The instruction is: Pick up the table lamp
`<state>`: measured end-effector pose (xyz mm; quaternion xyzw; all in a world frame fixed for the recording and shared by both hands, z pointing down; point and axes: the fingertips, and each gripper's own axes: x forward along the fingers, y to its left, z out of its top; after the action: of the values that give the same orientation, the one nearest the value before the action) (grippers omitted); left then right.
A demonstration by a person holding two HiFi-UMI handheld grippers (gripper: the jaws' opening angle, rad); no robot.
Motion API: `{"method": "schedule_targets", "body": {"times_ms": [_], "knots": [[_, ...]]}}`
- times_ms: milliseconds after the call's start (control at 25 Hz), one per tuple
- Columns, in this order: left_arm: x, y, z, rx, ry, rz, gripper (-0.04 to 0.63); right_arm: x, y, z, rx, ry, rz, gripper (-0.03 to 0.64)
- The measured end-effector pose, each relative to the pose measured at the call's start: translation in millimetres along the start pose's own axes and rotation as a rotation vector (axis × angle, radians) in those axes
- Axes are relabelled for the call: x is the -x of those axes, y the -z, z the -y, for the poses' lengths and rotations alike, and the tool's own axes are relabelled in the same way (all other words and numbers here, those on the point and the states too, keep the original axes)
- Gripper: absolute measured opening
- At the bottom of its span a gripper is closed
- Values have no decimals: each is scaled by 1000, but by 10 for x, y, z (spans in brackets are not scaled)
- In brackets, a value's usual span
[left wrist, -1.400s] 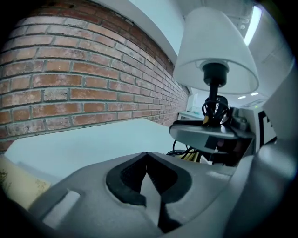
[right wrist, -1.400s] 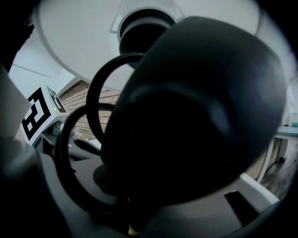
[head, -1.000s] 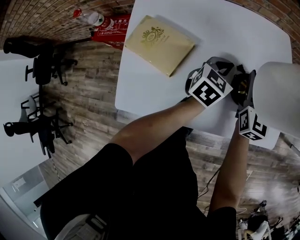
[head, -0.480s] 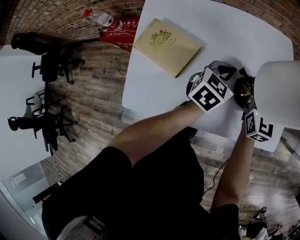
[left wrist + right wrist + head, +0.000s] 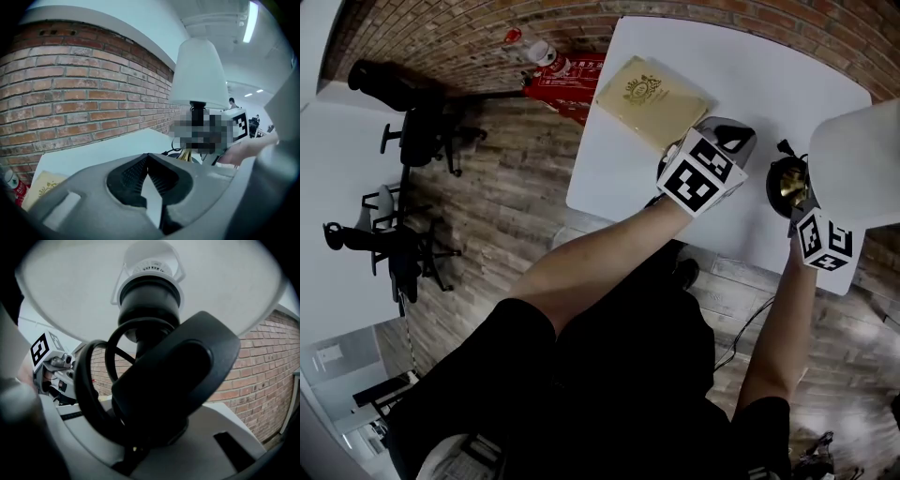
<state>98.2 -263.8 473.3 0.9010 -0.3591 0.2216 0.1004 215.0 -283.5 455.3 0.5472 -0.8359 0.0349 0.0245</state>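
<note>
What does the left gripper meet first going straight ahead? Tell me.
Probably the white table, seen just beyond the left gripper; the table lamp stands right of that line.

Table lamp (image 5: 150, 296): its white shade (image 5: 862, 155) reads matt and smooth, cloth or plastic I can't tell. The neck below is black with a soft sheen, and there's a brassy metal glint (image 5: 789, 185). Tabletop (image 5: 741, 84) is smooth matt white. Booklet (image 5: 652, 92) has a tan paper cover with gold print. Left gripper (image 5: 148, 157) is matt grey plastic, its fingers (image 5: 129, 174) ribbed black. Rough brick wall (image 5: 70, 93), weathered wood-plank floor (image 5: 506, 197).
</note>
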Motion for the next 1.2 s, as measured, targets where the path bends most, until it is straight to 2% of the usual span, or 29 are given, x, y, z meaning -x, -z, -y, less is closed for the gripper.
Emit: {"method": "schedule_targets", "body": {"times_ms": [280,440,600,840,1200], "knots": [[672,-75,263,34,-14,14,8,462,-655,-369,0,-114,-5,12],[1039,-279,413,88,25,81,8,872,-1065,-682,23,-165,-12,13],[1373,-178,477,95,69,66,8,1271,-1284,-1125,-16,-171,-7,14],[1903,-27,281,132,109,20,8,1523,-1638,-1621,-76,-140,22,12],[2938,-110,-327,191,106,113,8,1467,-2114,-2323,-109,-131,91,14]]}}
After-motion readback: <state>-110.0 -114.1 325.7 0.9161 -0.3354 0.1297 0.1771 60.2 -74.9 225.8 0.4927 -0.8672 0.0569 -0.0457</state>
